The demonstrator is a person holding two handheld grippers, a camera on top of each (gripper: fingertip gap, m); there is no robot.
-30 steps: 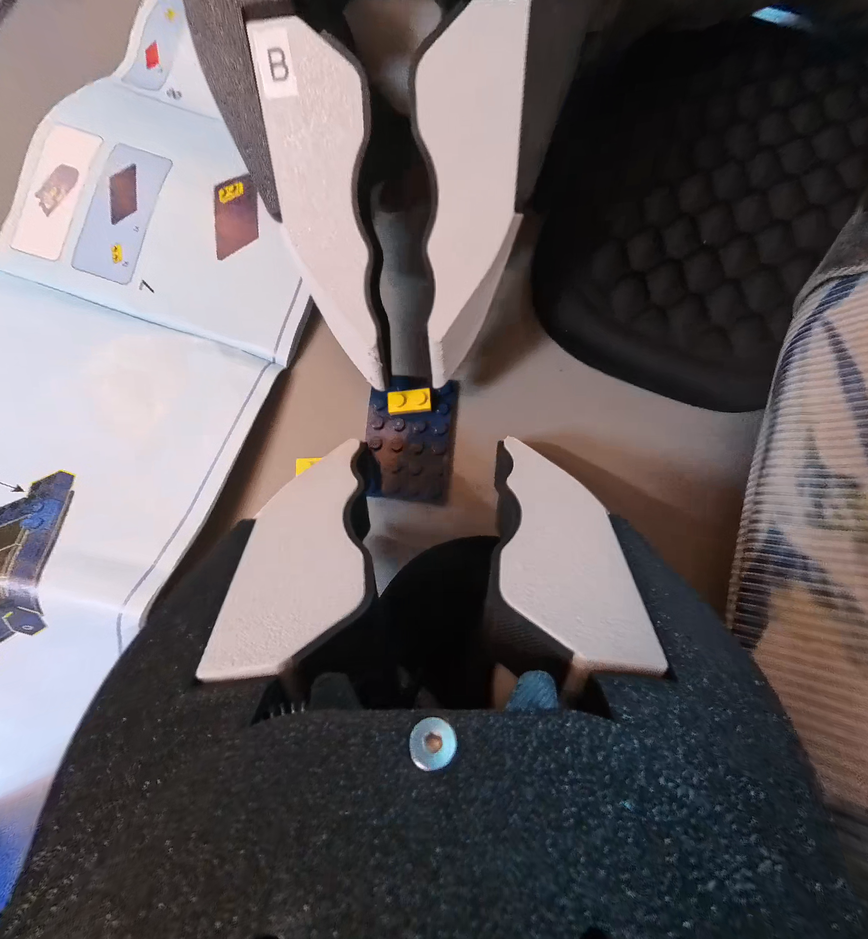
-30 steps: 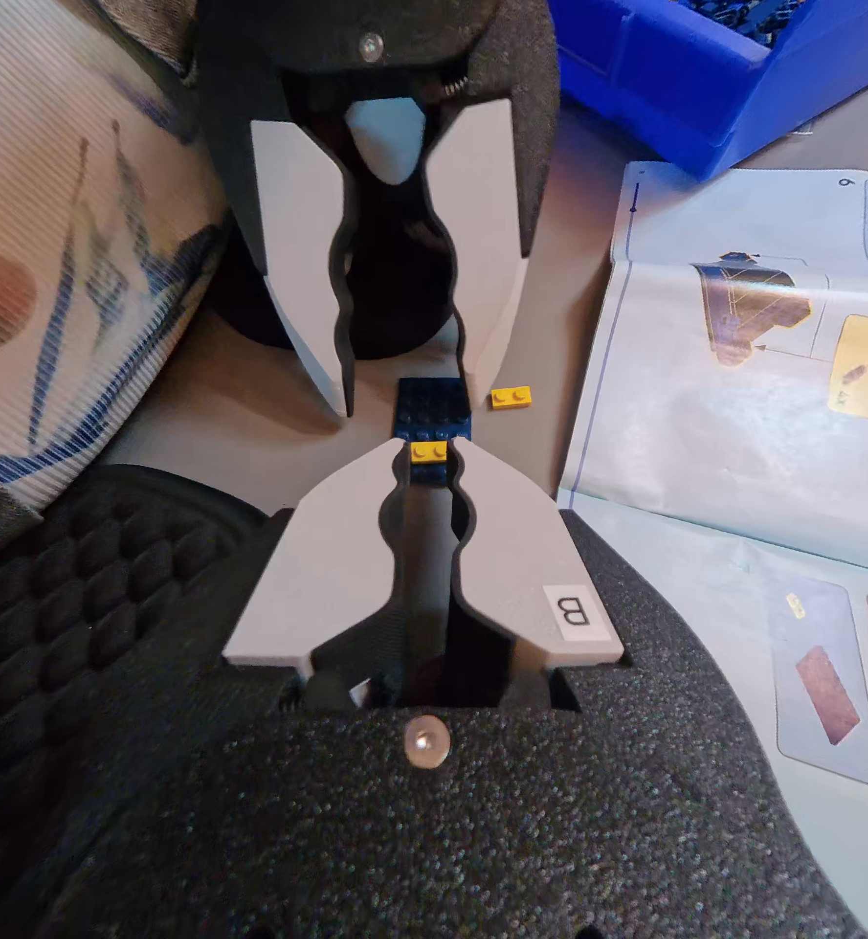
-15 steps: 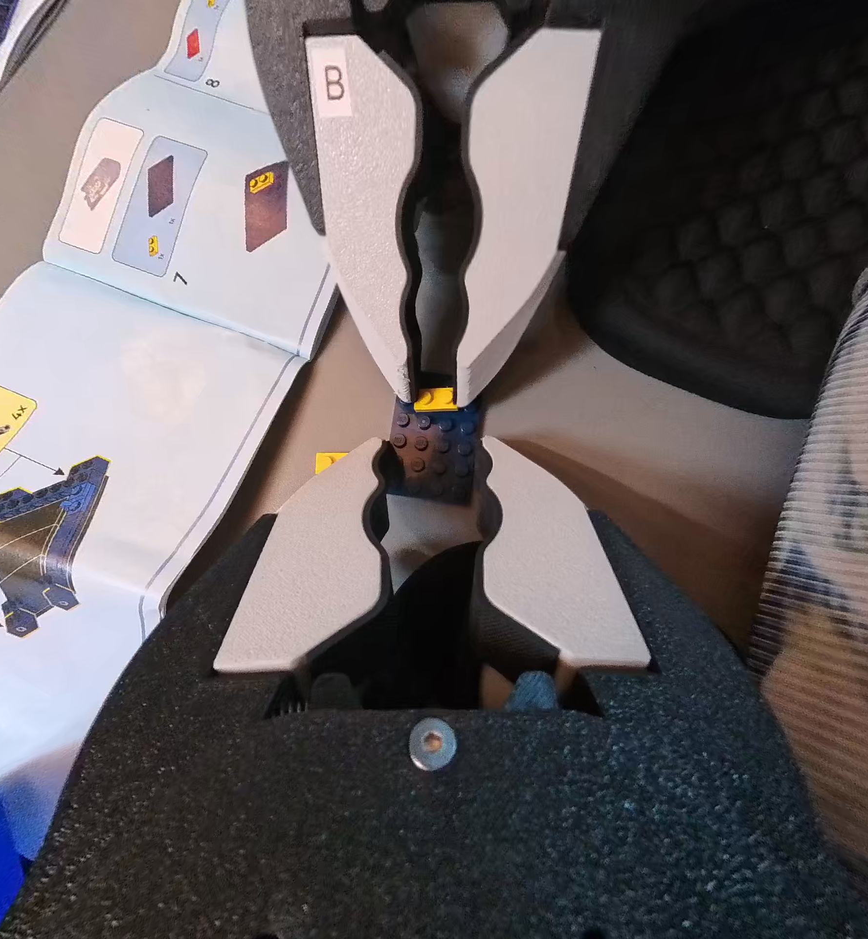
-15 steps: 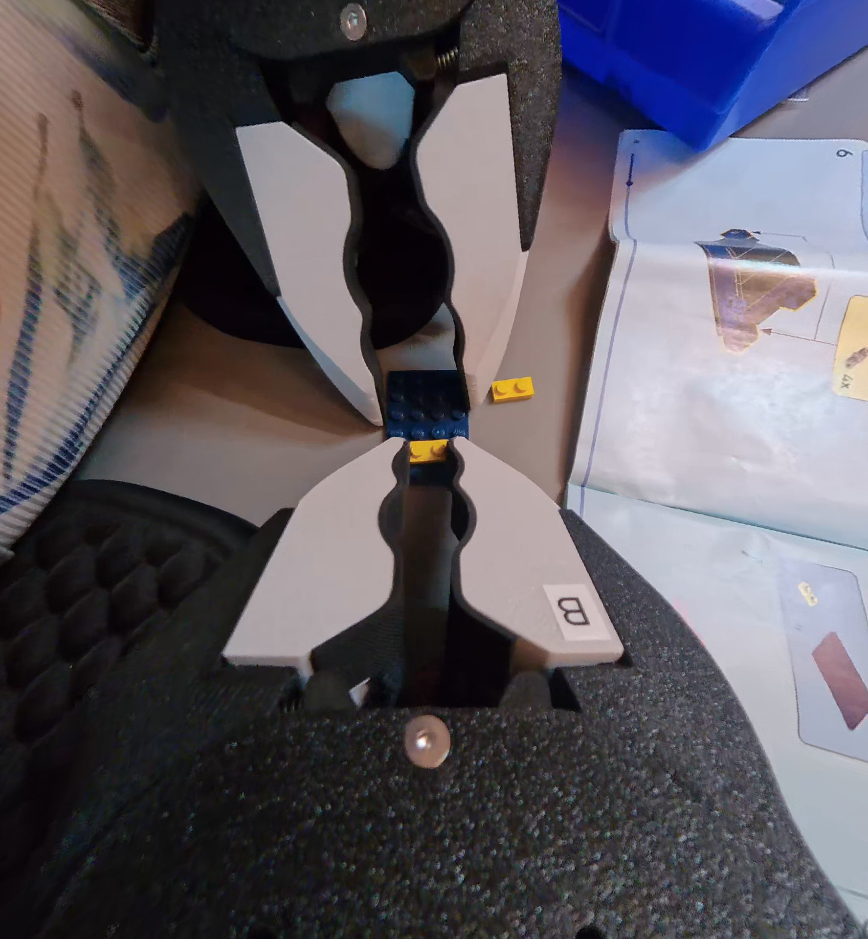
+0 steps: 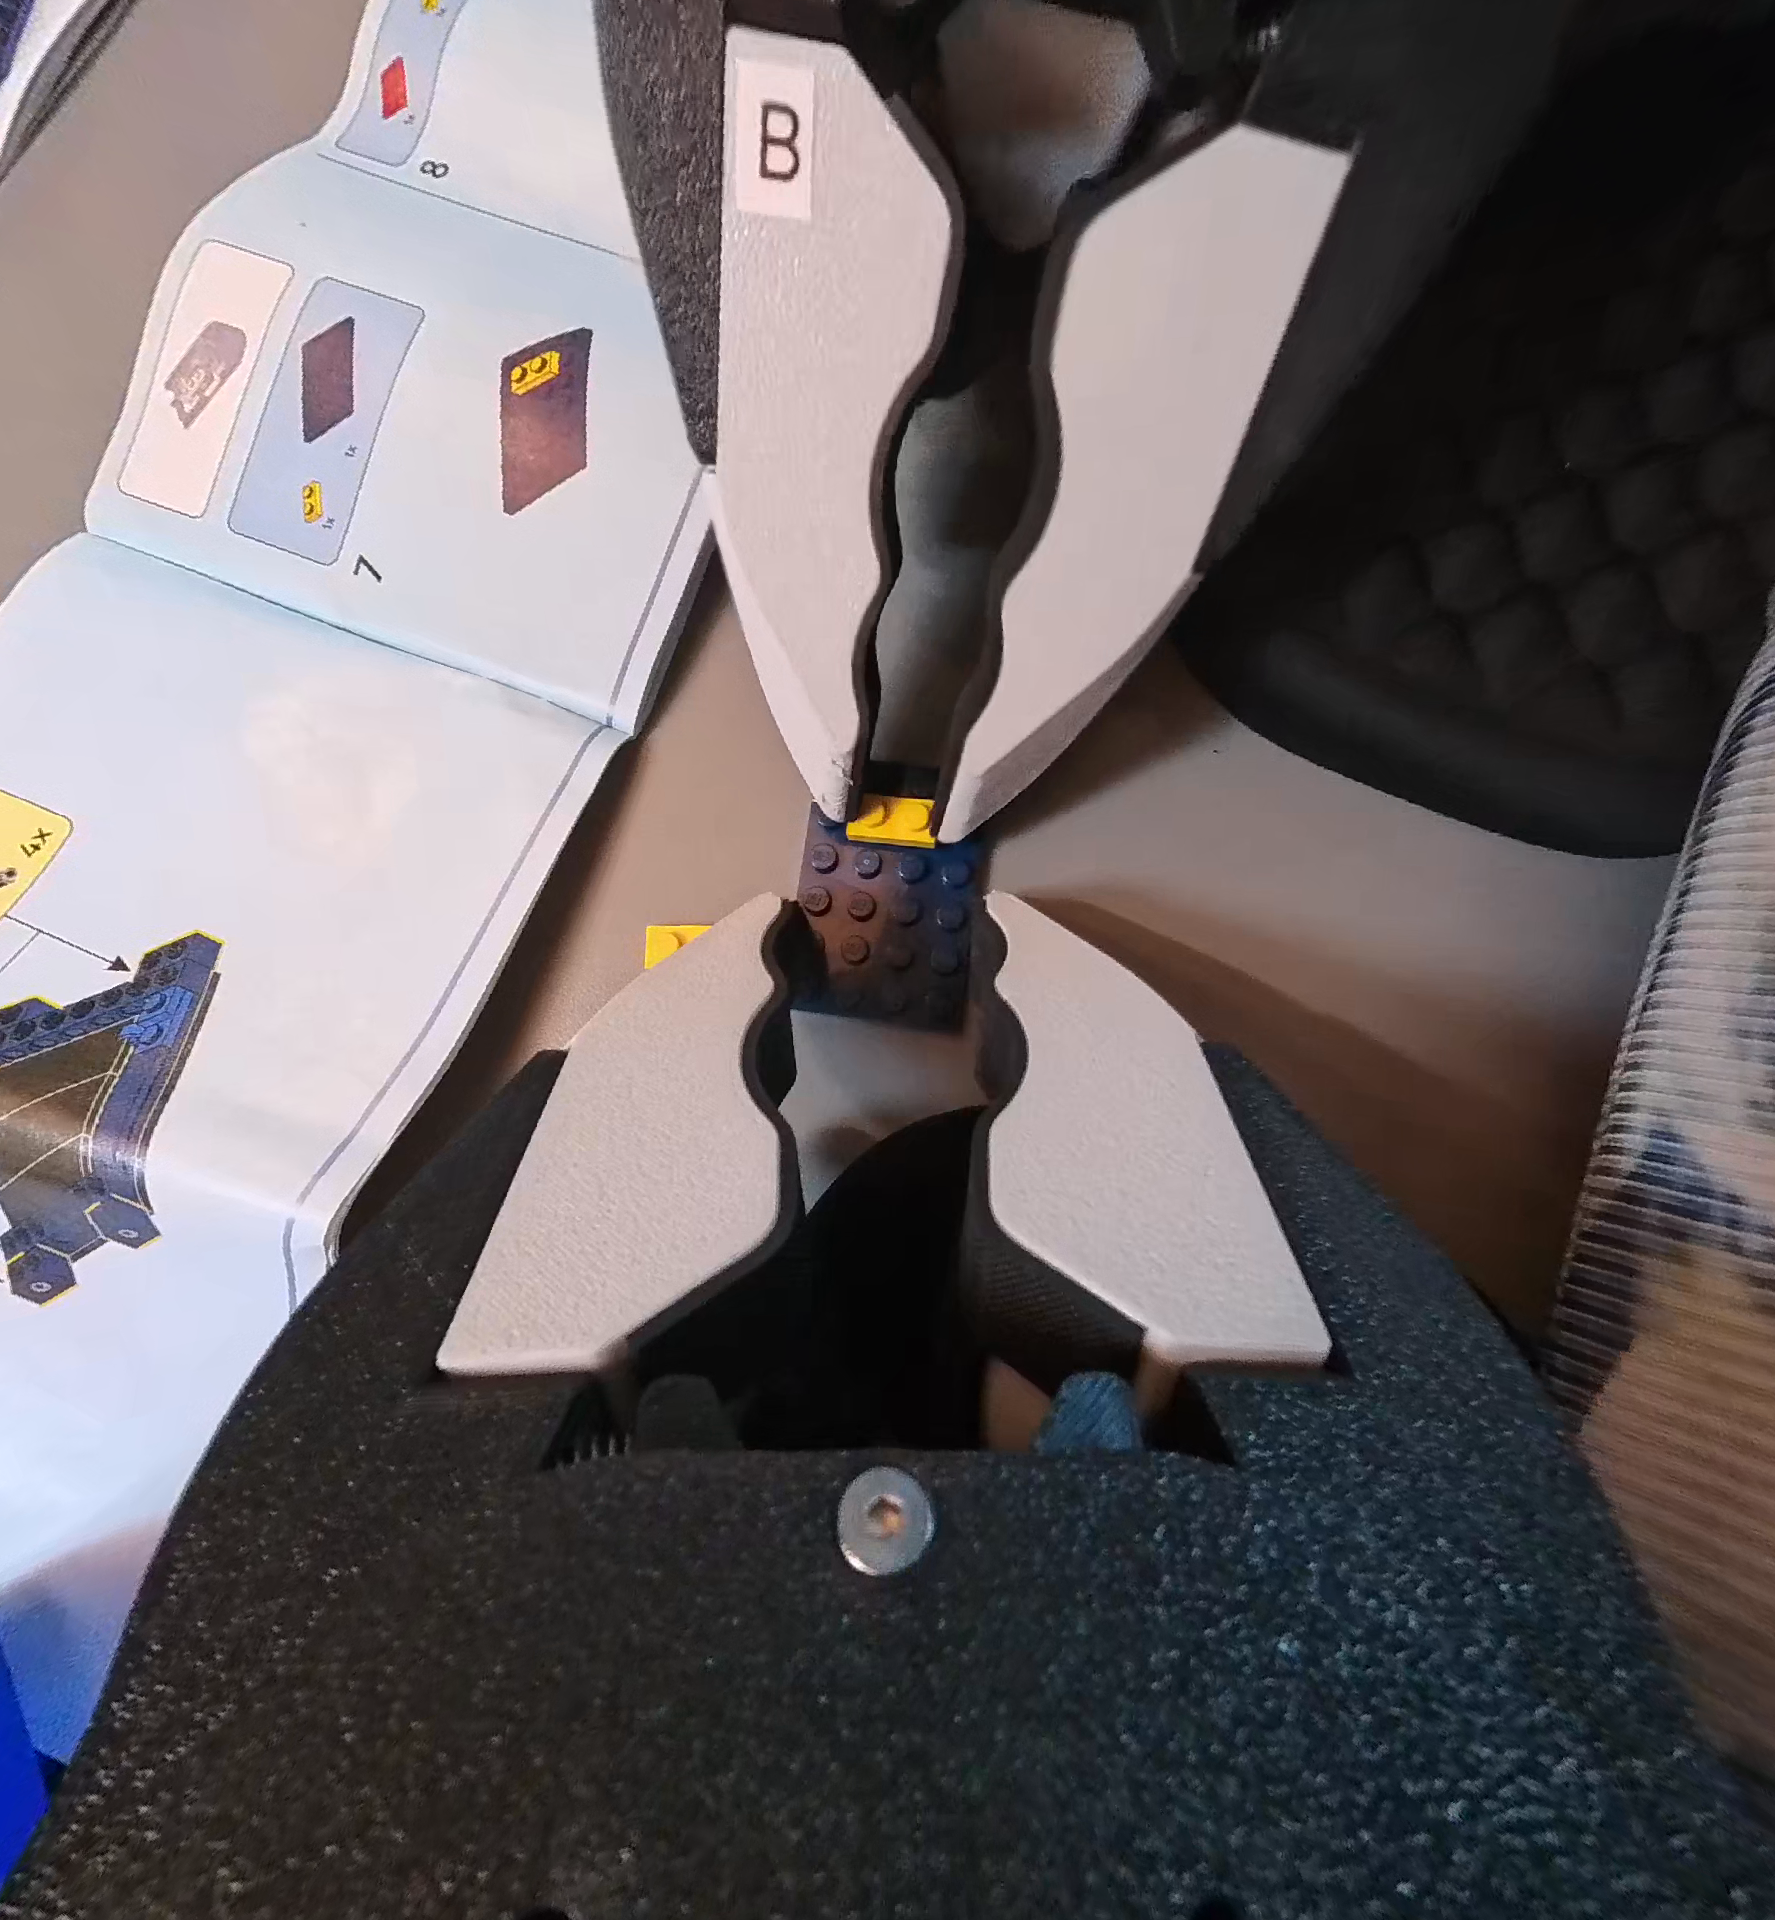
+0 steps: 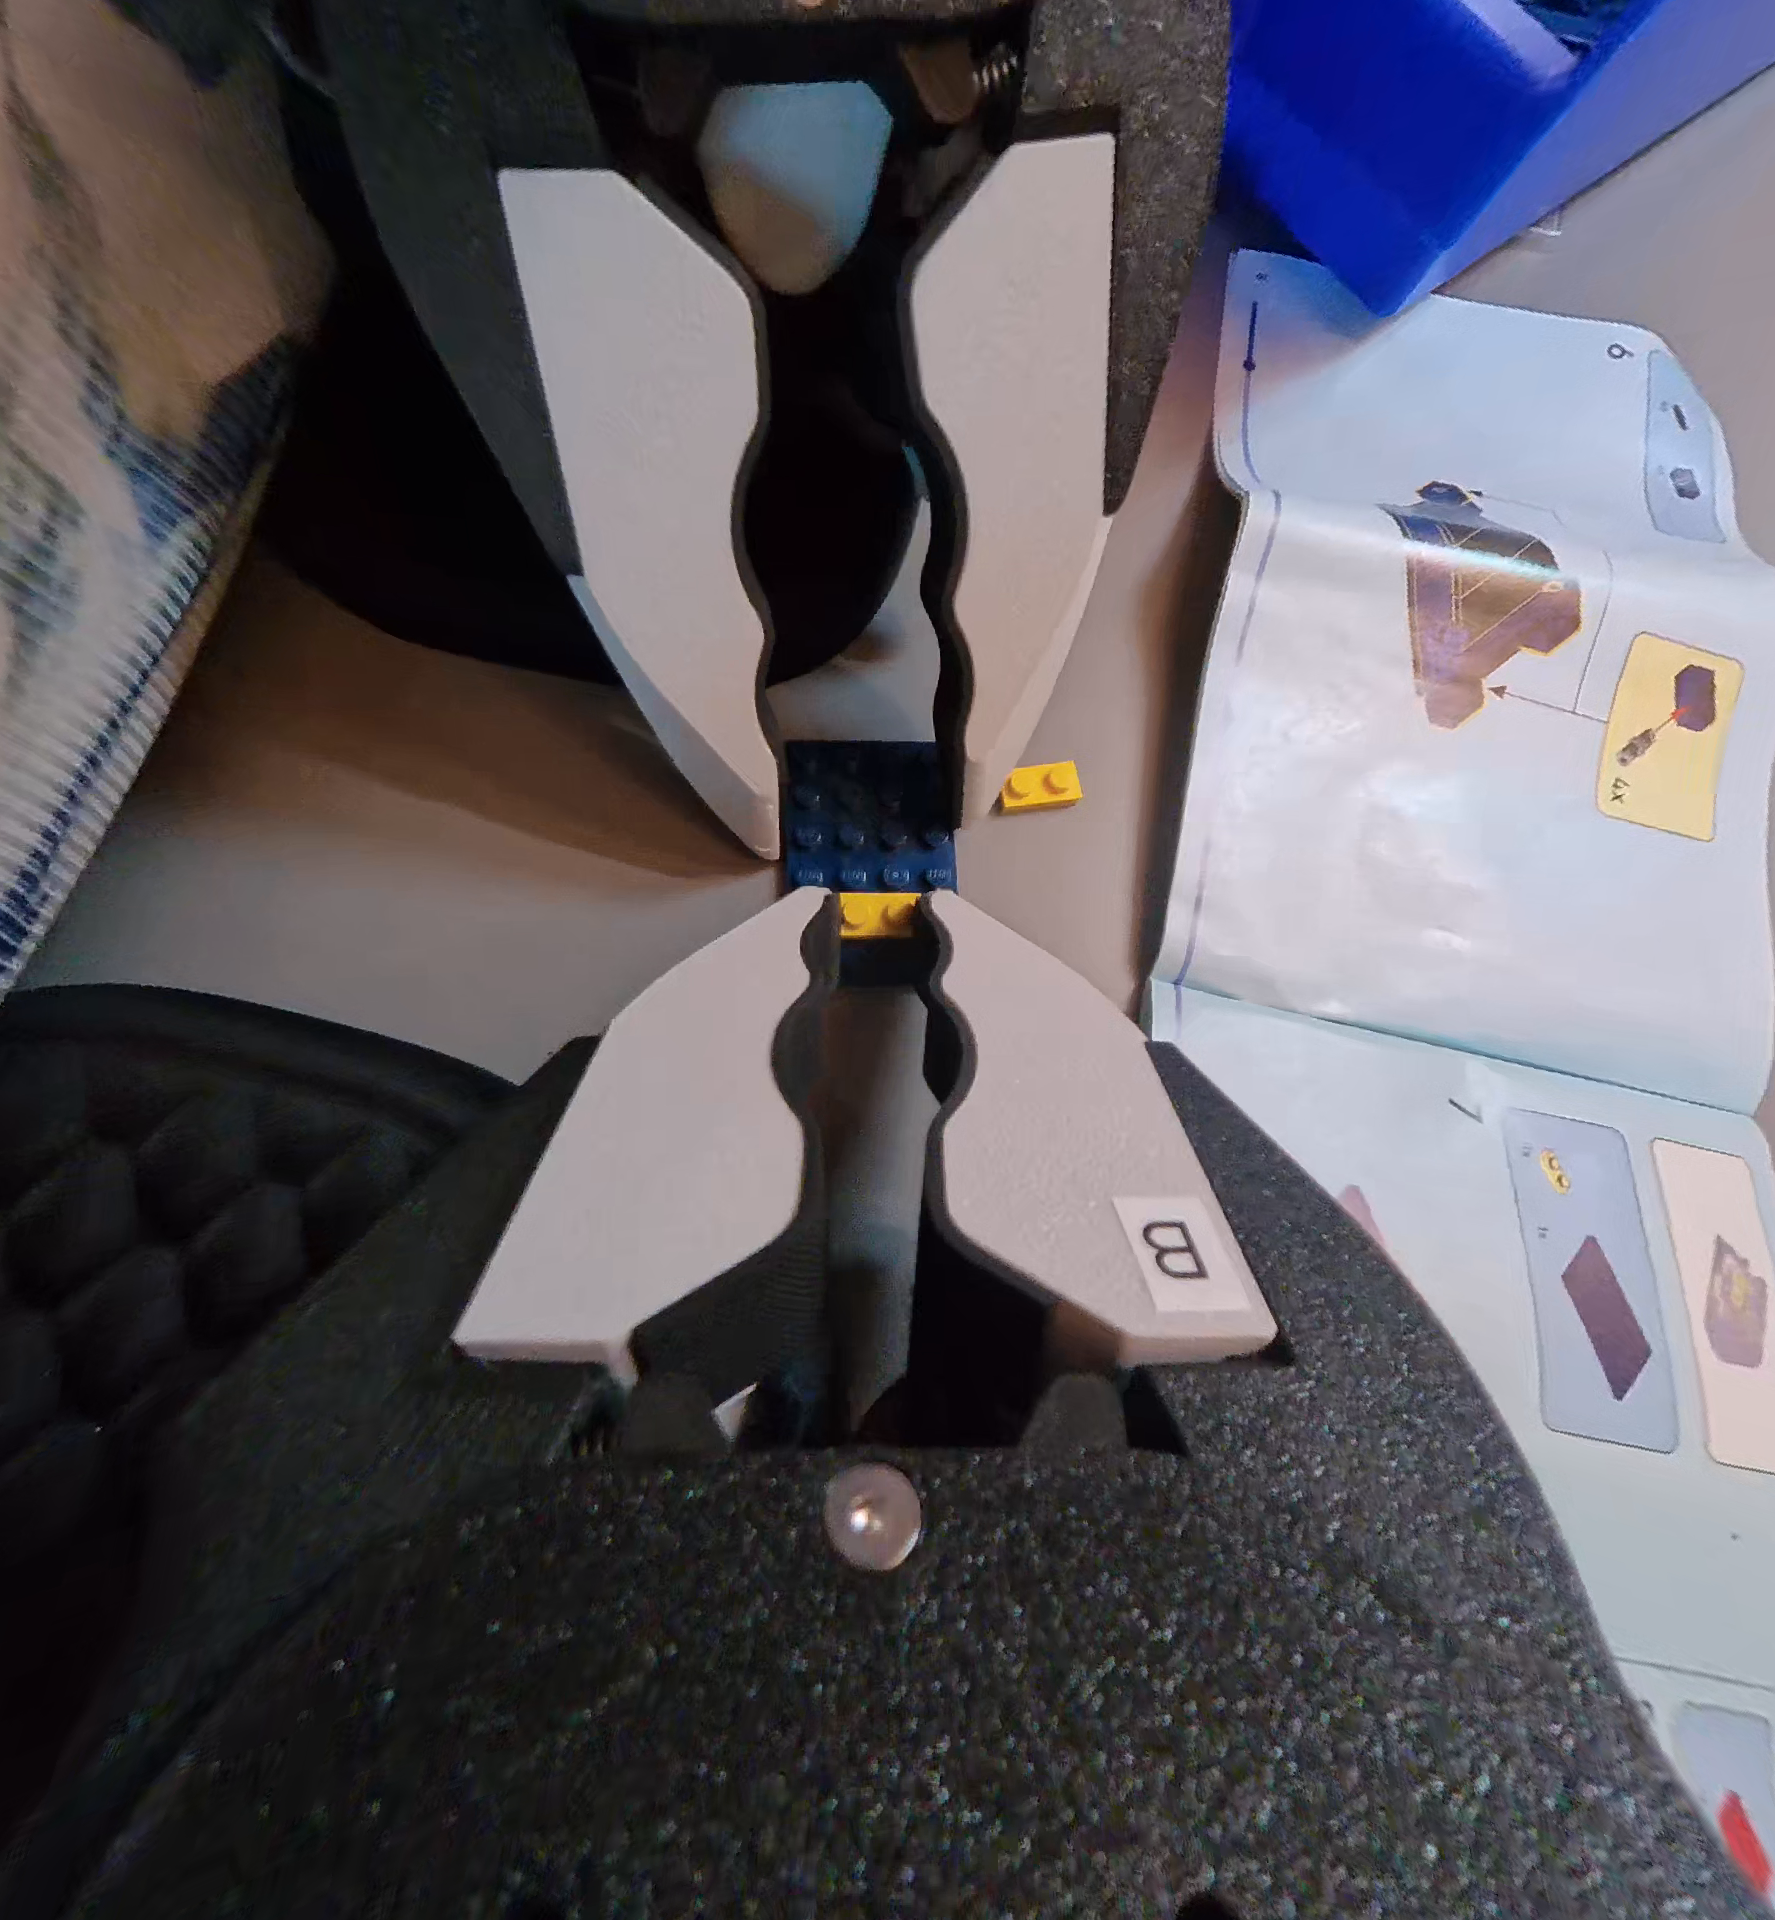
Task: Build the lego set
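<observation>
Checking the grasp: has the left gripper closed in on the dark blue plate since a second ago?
Yes. The left gripper narrowed inward; both fingers now flank the dark blue plate closely.

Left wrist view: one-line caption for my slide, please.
Left tongs clamp a dark blue studded plate while right tongs grip a small yellow plate on its far edge.

Both wrist views are evenly lit and fairly dim-warm, with soft shadows on the grey-brown tabletop (image 5: 1278,852) fanning out from the pale grey fingertips (image 6: 717,790). Glare washes out the open light-blue instruction booklet (image 6: 1434,831) near the tabletop's right edge. Strong fisheye bending at the edges; the striped patterned fabric (image 5: 1714,1039) is motion-blurred with moiré, centre sharp.
</observation>
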